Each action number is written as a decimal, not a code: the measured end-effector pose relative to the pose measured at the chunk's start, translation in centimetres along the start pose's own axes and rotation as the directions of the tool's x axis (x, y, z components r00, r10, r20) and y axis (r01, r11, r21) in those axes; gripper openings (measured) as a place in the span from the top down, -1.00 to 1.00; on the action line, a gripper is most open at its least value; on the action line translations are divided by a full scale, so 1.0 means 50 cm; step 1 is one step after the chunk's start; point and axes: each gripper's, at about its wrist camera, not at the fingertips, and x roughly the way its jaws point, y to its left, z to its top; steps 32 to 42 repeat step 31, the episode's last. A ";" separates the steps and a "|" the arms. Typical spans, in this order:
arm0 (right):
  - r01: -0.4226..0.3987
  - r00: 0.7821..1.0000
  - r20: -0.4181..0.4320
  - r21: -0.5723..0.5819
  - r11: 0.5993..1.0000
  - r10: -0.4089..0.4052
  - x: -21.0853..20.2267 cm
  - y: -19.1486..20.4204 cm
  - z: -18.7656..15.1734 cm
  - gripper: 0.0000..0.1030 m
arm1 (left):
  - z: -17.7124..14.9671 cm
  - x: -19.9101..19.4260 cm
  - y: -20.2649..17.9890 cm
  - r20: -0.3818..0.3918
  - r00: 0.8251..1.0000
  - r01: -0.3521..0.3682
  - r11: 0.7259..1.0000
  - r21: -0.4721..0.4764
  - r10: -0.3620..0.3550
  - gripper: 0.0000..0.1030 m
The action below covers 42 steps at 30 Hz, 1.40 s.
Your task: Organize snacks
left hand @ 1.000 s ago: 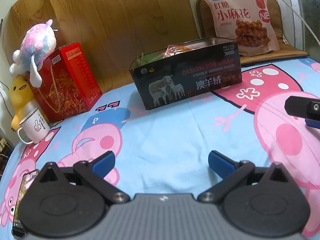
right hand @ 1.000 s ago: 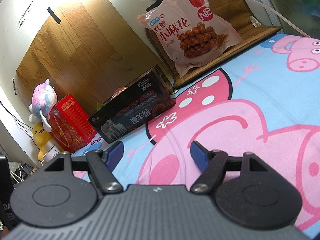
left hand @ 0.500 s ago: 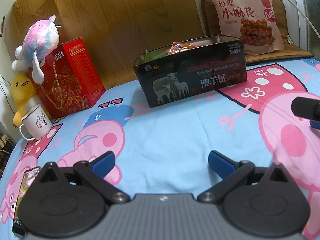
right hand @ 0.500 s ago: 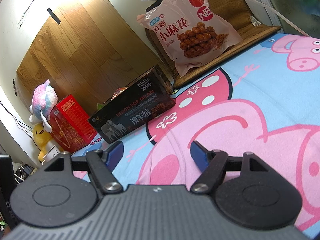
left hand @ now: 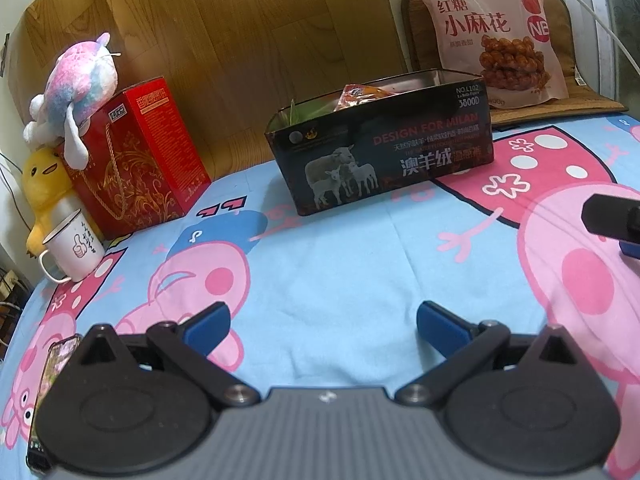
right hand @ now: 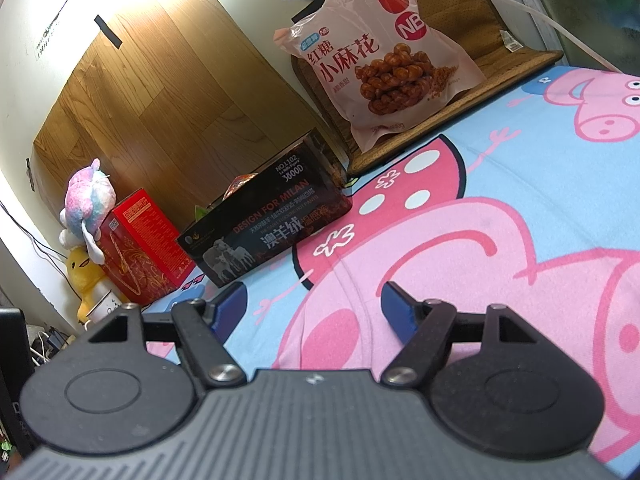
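Observation:
A black open tin box (left hand: 384,148) with sheep on its side stands on the cartoon bedsheet (left hand: 340,272). Small snack packets (left hand: 362,94) stick out of its top. A large pink snack bag (left hand: 492,36) leans upright behind it on a woven mat. My left gripper (left hand: 322,326) is open and empty, low over the sheet well in front of the box. My right gripper (right hand: 312,304) is open and empty over the pink print. The box (right hand: 268,232) and the bag (right hand: 384,60) also show in the right wrist view.
A red gift box (left hand: 136,152) with a plush toy (left hand: 76,88) on it, a yellow duck plush (left hand: 40,184) and a white mug (left hand: 74,246) stand at the left. A phone (left hand: 48,384) lies at the near left. A wooden board (left hand: 220,40) leans behind.
The left gripper has drawn back and lifted slightly, so the box sits a little farther and higher in view. The right gripper has hardly moved. Both stay open.

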 end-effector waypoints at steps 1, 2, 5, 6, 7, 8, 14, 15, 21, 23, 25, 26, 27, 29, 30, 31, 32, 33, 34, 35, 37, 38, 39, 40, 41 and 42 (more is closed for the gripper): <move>0.000 1.000 0.000 0.001 1.000 0.000 0.001 0.000 0.000 -0.47 | 0.000 0.000 0.000 0.000 1.000 0.000 1.000 0.000 0.000 -1.00; 0.000 1.000 0.000 0.001 1.000 0.000 0.002 0.003 -0.001 -0.47 | 0.000 0.000 0.000 0.000 1.000 0.000 1.000 -0.001 0.000 -1.00; -0.001 1.000 0.000 0.002 1.000 0.001 0.001 0.001 0.000 -0.47 | 0.000 -0.001 0.000 0.001 1.000 0.000 1.000 0.000 0.000 -1.00; -0.001 1.000 0.000 0.003 1.000 0.001 0.002 0.000 -0.001 -0.47 | 0.001 -0.001 0.000 0.002 1.000 0.000 1.000 0.001 0.000 -1.00; -0.002 1.000 0.000 0.004 1.000 0.002 0.003 0.001 -0.001 -0.47 | 0.001 -0.001 0.000 0.002 1.000 0.000 1.000 0.001 0.000 -1.00; -0.002 1.000 0.000 0.005 1.000 0.002 0.005 0.003 -0.002 -0.47 | 0.003 -0.001 0.000 0.002 1.000 0.001 1.000 0.001 -0.001 -1.00; -0.004 1.000 0.002 0.009 1.000 0.004 0.002 -0.001 -0.001 -0.48 | 0.004 -0.002 -0.002 0.001 1.000 0.006 1.000 0.000 -0.006 -1.00; -0.004 1.000 0.001 0.008 1.000 0.004 -0.001 -0.004 0.001 -0.48 | 0.004 -0.002 -0.003 0.001 1.000 0.006 1.000 0.000 -0.006 -1.00; -0.006 1.000 0.002 0.010 1.000 0.006 0.000 -0.002 -0.001 -0.48 | 0.002 -0.001 -0.004 -0.002 1.000 0.013 1.000 -0.002 -0.013 -1.00; -0.006 1.000 0.003 0.010 1.000 0.006 0.000 -0.003 0.000 -0.48 | 0.002 0.000 -0.004 -0.004 1.000 0.018 1.000 -0.005 -0.018 -1.00; -0.007 1.000 0.003 0.010 1.000 0.007 0.001 -0.001 -0.001 -0.48 | 0.002 0.000 -0.004 -0.004 1.000 0.030 1.000 -0.006 -0.030 -1.00; -0.007 1.000 0.003 0.010 1.000 0.007 0.002 0.000 -0.002 -0.48 | 0.002 -0.002 -0.003 0.001 0.999 0.047 0.999 -0.006 -0.047 -1.00; -0.007 1.000 0.003 0.010 1.000 0.007 0.000 -0.004 0.000 -0.48 | 0.001 -0.004 -0.002 0.003 0.998 0.070 0.997 -0.011 -0.070 -1.00; -0.007 1.000 0.003 0.011 1.000 0.007 0.000 -0.004 0.000 -0.48 | 0.003 -0.004 0.004 -0.007 0.992 0.123 0.992 -0.031 -0.123 -1.00; -0.007 1.000 0.002 0.011 1.000 0.007 0.000 -0.004 0.000 -0.48 | 0.003 -0.004 0.006 -0.009 0.991 0.136 0.990 -0.039 -0.136 -1.00; -0.007 1.000 0.003 0.011 1.000 0.007 0.002 -0.001 -0.002 -0.48 | 0.004 -0.004 0.006 -0.008 0.990 0.141 0.989 -0.042 -0.141 -1.00; -0.007 1.000 0.003 0.011 1.000 0.007 0.002 -0.001 -0.002 -0.48 | 0.004 -0.004 0.006 -0.008 0.990 0.141 0.989 -0.042 -0.141 -1.00; -0.007 1.000 0.003 0.011 1.000 0.007 0.002 -0.001 -0.002 -0.48 | 0.004 -0.004 0.006 -0.008 0.990 0.141 0.989 -0.042 -0.141 -1.00; -0.007 1.000 0.003 0.011 1.000 0.007 0.002 -0.001 -0.002 -0.48 | 0.004 -0.004 0.006 -0.008 0.990 0.141 0.989 -0.042 -0.141 -1.00; -0.007 1.000 0.003 0.011 1.000 0.007 0.002 -0.001 -0.002 -0.48 | 0.004 -0.004 0.006 -0.008 0.990 0.141 0.989 -0.042 -0.141 -1.00; -0.007 1.000 0.003 0.011 1.000 0.007 0.002 -0.001 -0.002 -0.48 | 0.004 -0.004 0.006 -0.008 0.990 0.141 0.989 -0.042 -0.141 -1.00; -0.007 1.000 0.003 0.011 1.000 0.007 0.002 -0.001 -0.002 -0.48 | 0.004 -0.004 0.006 -0.008 0.990 0.141 0.989 -0.042 -0.141 -1.00; -0.007 1.000 0.003 0.011 1.000 0.007 0.002 -0.001 -0.002 -0.48 | 0.004 -0.004 0.006 -0.008 0.990 0.141 0.989 -0.042 -0.141 -1.00; -0.007 1.000 0.003 0.011 1.000 0.007 0.002 -0.001 -0.002 -0.48 | 0.004 -0.004 0.006 -0.008 0.990 0.141 0.989 -0.042 -0.141 -1.00; -0.007 1.000 0.003 0.011 1.000 0.007 0.002 -0.001 -0.002 -0.48 | 0.004 -0.004 0.006 -0.008 0.990 0.141 0.989 -0.042 -0.141 -1.00; -0.007 1.000 0.003 0.011 1.000 0.007 0.002 -0.001 -0.002 -0.48 | 0.004 -0.004 0.006 -0.008 0.990 0.141 0.989 -0.042 -0.141 -1.00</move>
